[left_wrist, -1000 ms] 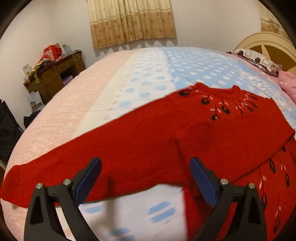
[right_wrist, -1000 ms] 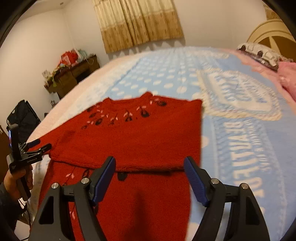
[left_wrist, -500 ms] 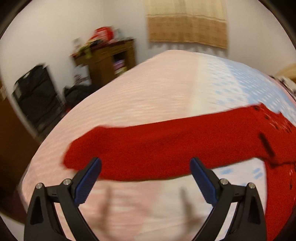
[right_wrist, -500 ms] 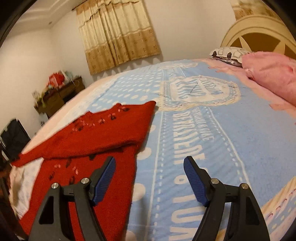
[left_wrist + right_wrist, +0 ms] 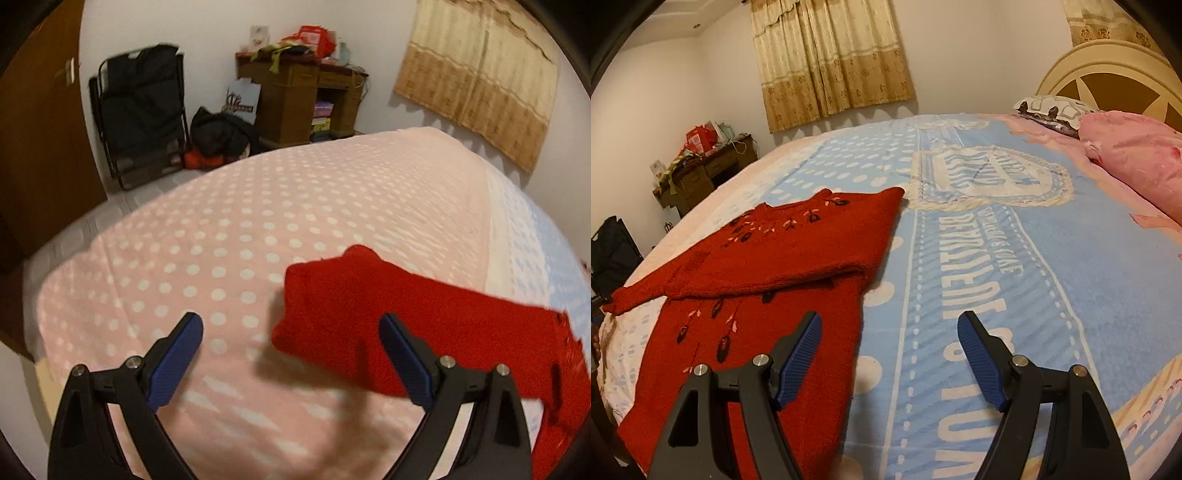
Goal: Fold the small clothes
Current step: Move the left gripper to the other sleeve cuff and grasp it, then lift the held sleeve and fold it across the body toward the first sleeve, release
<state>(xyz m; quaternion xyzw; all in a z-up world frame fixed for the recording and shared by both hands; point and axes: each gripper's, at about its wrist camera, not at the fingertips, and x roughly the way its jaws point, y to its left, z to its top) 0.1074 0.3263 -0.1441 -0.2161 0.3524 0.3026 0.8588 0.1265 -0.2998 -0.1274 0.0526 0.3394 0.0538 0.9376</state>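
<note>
Nearest the left wrist camera, the left gripper (image 5: 291,343) is seen with its fingers (image 5: 177,363) spread wide and nothing between them; the cuff end of the red knitted sweater's sleeve (image 5: 406,325) lies on the pink dotted part of the bed cover (image 5: 221,236), just ahead of the right-hand finger and not touched by it. Over the blue part of the cover, the right gripper (image 5: 890,354) is likewise held wide and empty, with its left finger above the sweater's lower body and its right finger above bare cover.

The red sweater (image 5: 768,280) lies flat near the bed's left edge. Its far side sleeve appears already folded across the chest, while the near sleeve is stretched out towards the bed's left edge. The step in hand is judged to be the folding-in of that outstretched sleeve. For the next move, the left fingers would need to be lowered over the cuff and closed on it, so that the sleeve can be carried across the body.

On the blue cover, large pale lettering (image 5: 964,258) runs away from the camera, upside down and warped; it cannot be read with confidence. Farther off lie a pink pillow (image 5: 1134,155) and a wooden desk (image 5: 306,99); no label there is legible.
</note>
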